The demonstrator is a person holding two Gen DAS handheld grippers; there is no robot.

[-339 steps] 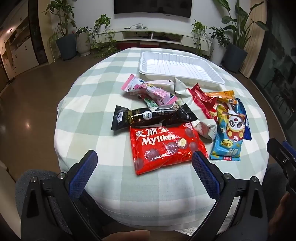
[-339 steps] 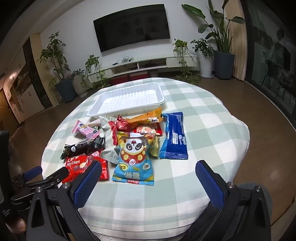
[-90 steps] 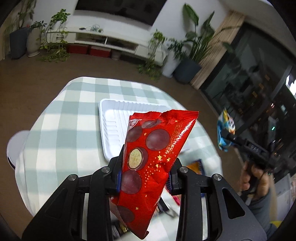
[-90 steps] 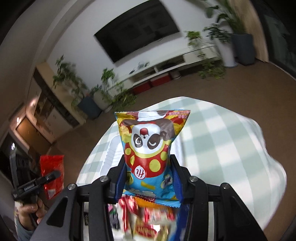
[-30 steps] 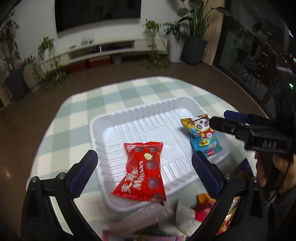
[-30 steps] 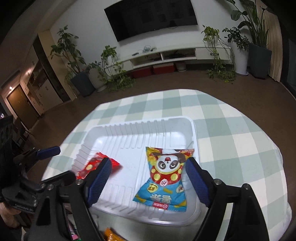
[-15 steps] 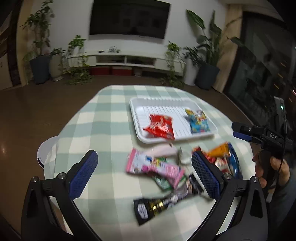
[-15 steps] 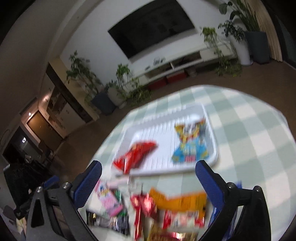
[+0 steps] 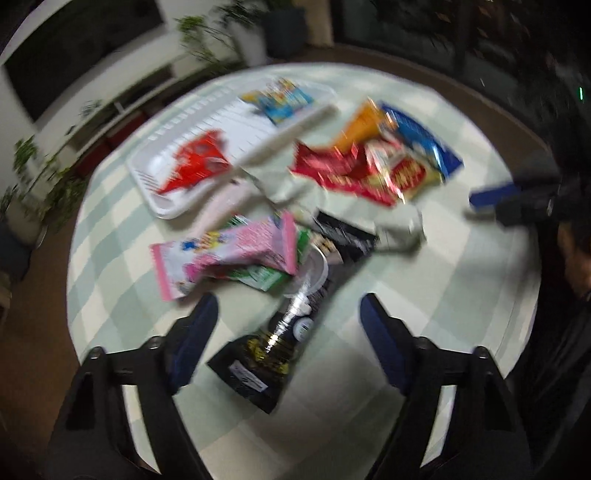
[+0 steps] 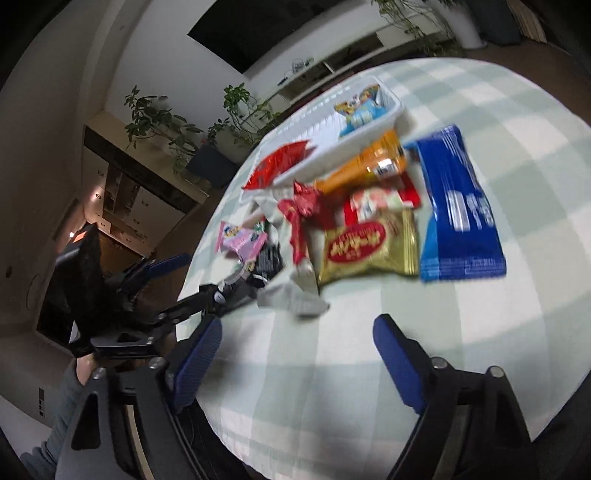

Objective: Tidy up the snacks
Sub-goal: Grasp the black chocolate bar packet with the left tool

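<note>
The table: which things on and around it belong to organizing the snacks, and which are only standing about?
Belong to the job:
white tray
red bag and blue panda bag, both in the tray
pink packet
black packet
gold packet
blue packet
orange packet

Just standing about:
television
potted plants
</note>
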